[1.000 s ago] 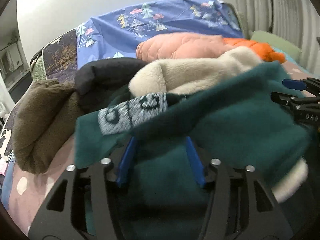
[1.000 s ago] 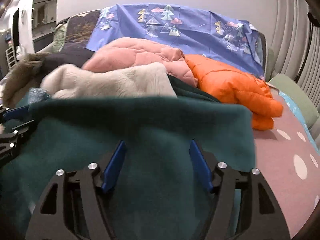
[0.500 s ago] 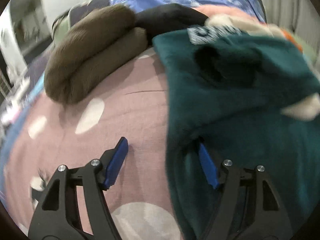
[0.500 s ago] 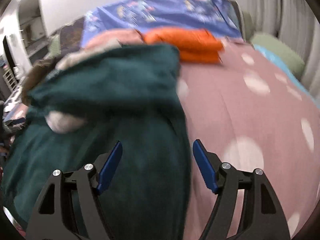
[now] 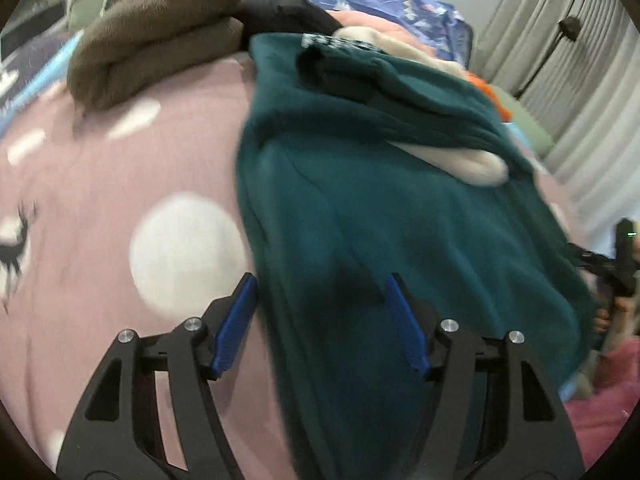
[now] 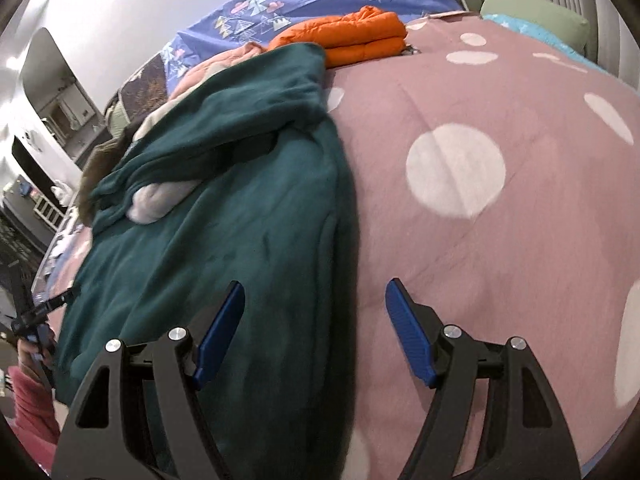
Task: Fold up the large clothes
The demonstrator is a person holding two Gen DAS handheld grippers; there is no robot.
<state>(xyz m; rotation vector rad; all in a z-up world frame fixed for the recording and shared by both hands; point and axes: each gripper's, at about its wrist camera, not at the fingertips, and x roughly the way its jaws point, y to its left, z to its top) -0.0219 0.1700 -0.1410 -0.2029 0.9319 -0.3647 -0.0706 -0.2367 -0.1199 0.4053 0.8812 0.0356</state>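
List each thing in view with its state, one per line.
Green fleece garment: spread on the bed, unfolded.
Orange jacket: folded.
Brown fleece: folded.
Left hand-held gripper: open, astride the garment's edge.
Right hand-held gripper: open, astride the opposite edge.

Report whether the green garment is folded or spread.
Spread, not neatly folded: the green garment lies long across the pink bedspread, its far end bunched over a cream lining.

Pink dotted bedspread [image 6: 500, 240], pale curtains [image 5: 580, 92], white wall [image 6: 120, 12].
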